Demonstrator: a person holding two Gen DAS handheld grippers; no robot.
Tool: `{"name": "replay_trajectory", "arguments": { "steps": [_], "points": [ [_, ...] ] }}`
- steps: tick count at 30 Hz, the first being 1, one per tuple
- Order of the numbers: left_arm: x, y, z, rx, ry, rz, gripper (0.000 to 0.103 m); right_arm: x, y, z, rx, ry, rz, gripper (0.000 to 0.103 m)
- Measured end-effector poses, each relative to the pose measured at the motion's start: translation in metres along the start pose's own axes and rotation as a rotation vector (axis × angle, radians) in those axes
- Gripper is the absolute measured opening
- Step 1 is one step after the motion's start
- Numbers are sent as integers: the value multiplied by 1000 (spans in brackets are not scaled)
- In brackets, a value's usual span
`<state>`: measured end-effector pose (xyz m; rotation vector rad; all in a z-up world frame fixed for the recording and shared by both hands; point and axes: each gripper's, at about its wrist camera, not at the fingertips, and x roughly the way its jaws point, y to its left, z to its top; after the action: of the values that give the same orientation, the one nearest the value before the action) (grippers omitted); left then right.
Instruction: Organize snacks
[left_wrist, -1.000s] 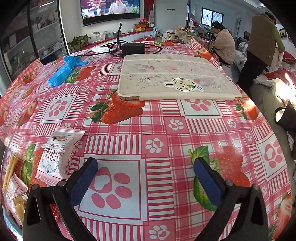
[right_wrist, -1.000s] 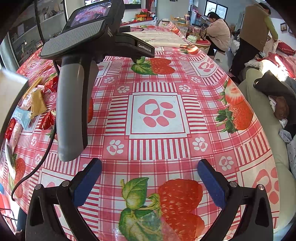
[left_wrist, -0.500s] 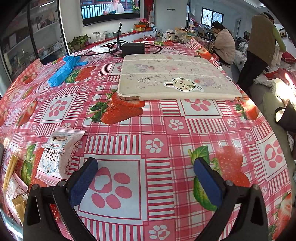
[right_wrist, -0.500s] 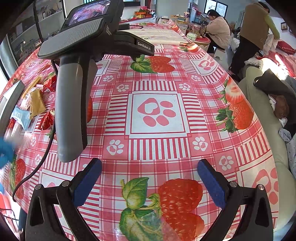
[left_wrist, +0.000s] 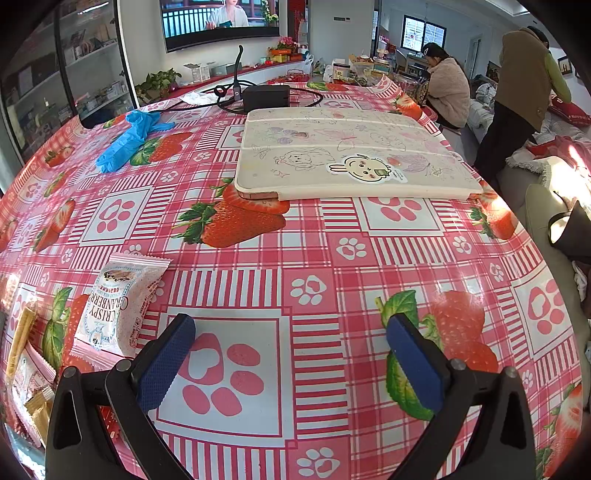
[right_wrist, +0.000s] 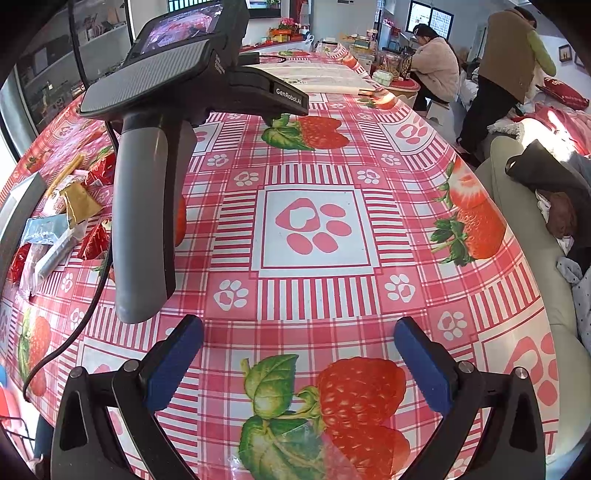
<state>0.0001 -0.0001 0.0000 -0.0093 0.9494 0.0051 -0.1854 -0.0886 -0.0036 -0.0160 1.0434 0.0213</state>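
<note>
A white crispy cranberry snack packet lies on the strawberry tablecloth just left of my left gripper, which is open and empty. More small snack packets lie at the far left edge. In the right wrist view a heap of snack packets lies at the left, behind the left gripper's grey handle. My right gripper is open and empty above the cloth, well right of the heap.
A white tablet case with cartoon stickers lies at the table's far middle. Blue gloves and a black adapter with cables lie further back. Two people are beyond the right table edge, by a sofa.
Both grippers have stayed still. In the right wrist view a flat grey thing at the far left edge has shifted, and a blue blur passed there.
</note>
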Motion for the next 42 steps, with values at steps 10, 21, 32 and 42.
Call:
{"name": "replay_trajectory", "arguments": {
  "steps": [10,21,32,42],
  "points": [
    [0,0,0,0,0,0,103,0,1,0,4,-1,0,103],
    [0,0,0,1,0,1,103,4,1,7,7,40,1,103],
    [0,-4,3,10,0,-4,103,9,2,12,5,50,6,103],
    [10,1,22,191,358,-59,103,11,1,12,3,50,10,103]
  ]
}}
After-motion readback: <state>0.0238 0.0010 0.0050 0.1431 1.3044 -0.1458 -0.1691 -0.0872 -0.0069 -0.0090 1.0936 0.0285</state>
